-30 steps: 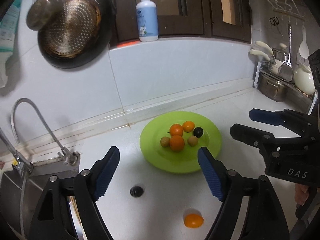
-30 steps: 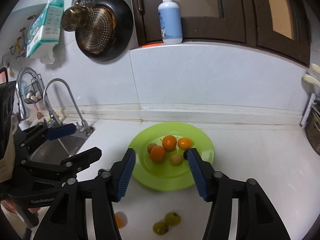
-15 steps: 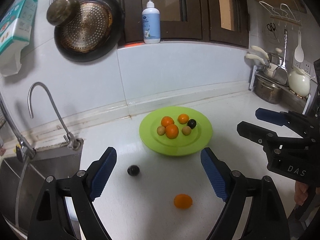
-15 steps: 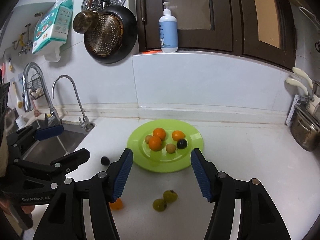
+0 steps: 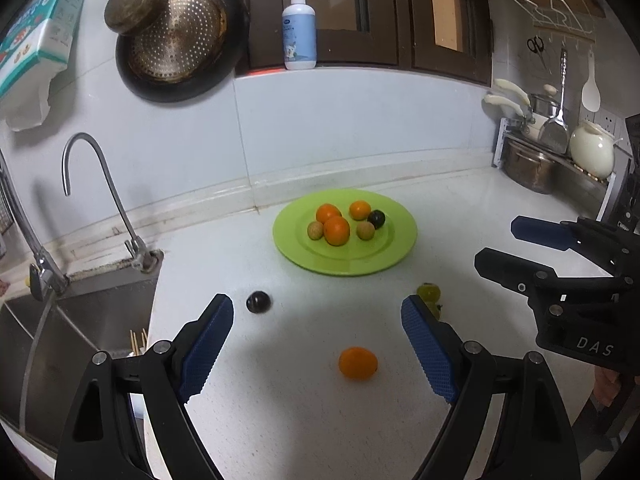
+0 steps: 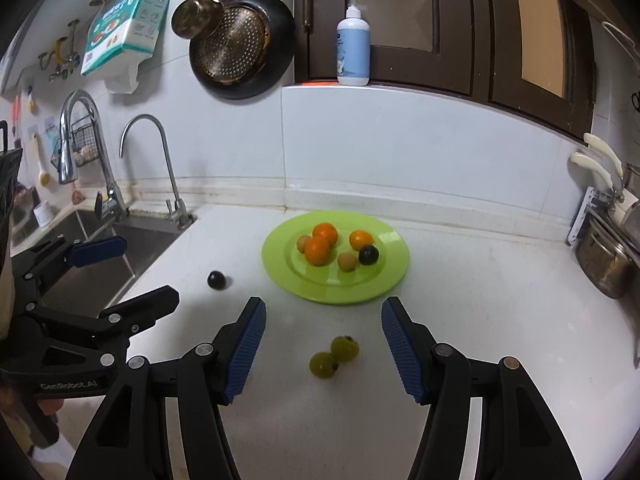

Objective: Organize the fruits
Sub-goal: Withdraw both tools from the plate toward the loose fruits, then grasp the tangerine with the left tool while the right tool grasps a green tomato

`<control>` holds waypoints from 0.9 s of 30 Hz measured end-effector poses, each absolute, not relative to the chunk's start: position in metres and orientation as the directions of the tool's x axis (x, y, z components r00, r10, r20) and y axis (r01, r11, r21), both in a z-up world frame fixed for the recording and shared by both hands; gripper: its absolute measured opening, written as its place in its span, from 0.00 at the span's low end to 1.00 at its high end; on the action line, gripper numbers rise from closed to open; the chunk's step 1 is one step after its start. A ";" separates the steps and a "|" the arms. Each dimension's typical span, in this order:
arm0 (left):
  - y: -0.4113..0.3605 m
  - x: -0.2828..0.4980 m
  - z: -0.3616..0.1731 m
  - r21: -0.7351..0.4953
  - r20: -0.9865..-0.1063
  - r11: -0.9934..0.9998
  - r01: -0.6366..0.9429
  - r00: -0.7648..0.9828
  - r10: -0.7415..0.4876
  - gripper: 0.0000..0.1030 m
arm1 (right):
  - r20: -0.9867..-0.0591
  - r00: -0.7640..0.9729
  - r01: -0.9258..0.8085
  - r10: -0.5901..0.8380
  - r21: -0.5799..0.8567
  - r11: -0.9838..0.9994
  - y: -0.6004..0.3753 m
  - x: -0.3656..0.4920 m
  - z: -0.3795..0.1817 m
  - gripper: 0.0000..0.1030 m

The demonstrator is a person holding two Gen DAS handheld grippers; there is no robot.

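Note:
A green plate point(image 5: 396, 240) point(image 6: 384, 280) on the white counter holds several small fruits: oranges, two tan ones and a dark one. Loose on the counter lie a dark fruit point(image 5: 258, 302) point(image 6: 216, 280), an orange point(image 5: 357, 363) and two green fruits point(image 6: 334, 356), one of which shows in the left wrist view point(image 5: 428, 291). My left gripper point(image 5: 318, 348) is open and empty, above the counter in front of the orange. My right gripper point(image 6: 322, 350) is open and empty, its fingers either side of the green fruits. Each gripper shows in the other's view point(image 5: 560, 256) point(image 6: 100, 268).
A sink point(image 6: 104, 264) with two taps point(image 5: 104, 184) is on the left. A pan point(image 6: 244, 44) and a soap bottle point(image 6: 353, 46) are at the wall. A rack with pots point(image 5: 540, 164) stands at the right.
Both grippers have pulled back from the plate and risen. The loose fruits on the counter have come into fuller view. Both stay open and empty.

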State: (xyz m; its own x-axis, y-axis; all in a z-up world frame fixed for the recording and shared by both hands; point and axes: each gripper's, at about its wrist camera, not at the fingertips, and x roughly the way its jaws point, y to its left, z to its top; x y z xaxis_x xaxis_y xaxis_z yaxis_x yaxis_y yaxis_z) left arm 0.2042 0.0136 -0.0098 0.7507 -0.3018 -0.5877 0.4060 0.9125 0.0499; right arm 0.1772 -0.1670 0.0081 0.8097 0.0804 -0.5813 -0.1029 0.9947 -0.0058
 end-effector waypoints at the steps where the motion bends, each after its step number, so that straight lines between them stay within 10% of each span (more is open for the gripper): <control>1: 0.013 0.204 -0.012 0.046 -0.592 0.911 0.410 0.746 -0.305 0.84 | -0.583 0.808 -0.102 0.081 -0.003 0.995 -0.167 0.176 0.006 0.59; 27: -0.007 0.218 -0.088 0.022 -0.737 0.897 0.441 0.614 -0.284 0.80 | -0.728 0.673 -0.109 0.130 0.076 0.991 -0.179 0.201 -0.066 0.59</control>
State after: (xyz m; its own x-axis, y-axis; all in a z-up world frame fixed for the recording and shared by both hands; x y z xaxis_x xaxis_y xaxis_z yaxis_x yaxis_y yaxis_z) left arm 0.2179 -0.0072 -0.0883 0.6138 -0.2839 -0.7367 0.4414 0.8970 0.0220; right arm 0.2006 -0.1791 -0.0662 0.6734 0.1299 -0.7278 -0.1088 0.9911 0.0762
